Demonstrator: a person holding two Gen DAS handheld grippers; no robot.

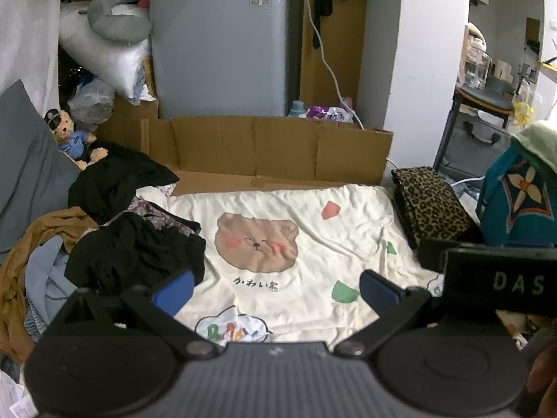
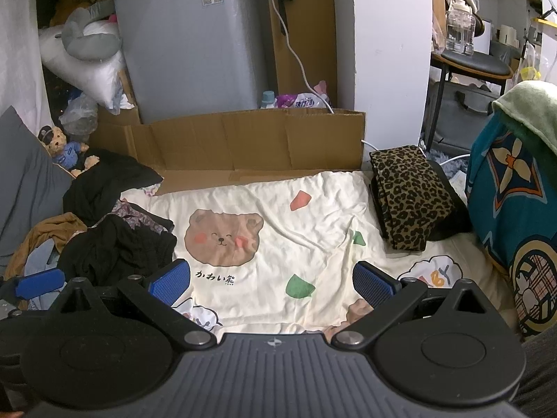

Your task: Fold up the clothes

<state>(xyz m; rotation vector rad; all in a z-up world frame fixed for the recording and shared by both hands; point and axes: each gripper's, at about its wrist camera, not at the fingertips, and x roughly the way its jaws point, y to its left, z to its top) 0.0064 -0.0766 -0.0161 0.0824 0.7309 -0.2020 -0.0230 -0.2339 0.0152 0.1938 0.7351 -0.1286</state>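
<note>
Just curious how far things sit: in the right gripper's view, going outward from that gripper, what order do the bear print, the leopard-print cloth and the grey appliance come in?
1. Bear print, on the cream sheet just ahead, slightly left.
2. Leopard-print cloth, folded, farther off to the right.
3. Grey appliance, farthest, behind the cardboard.

A cluttered home bedroom: bear-print bedsheet (image 2: pixel 278 209), pillows (image 1: pixel 104 52), clothes pile (image 1: pixel 122 244).

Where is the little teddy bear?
The teddy bear sits at the far left in both views, leaning on the grey pillow, just behind the pile of dark clothes and beside the cardboard.
</note>
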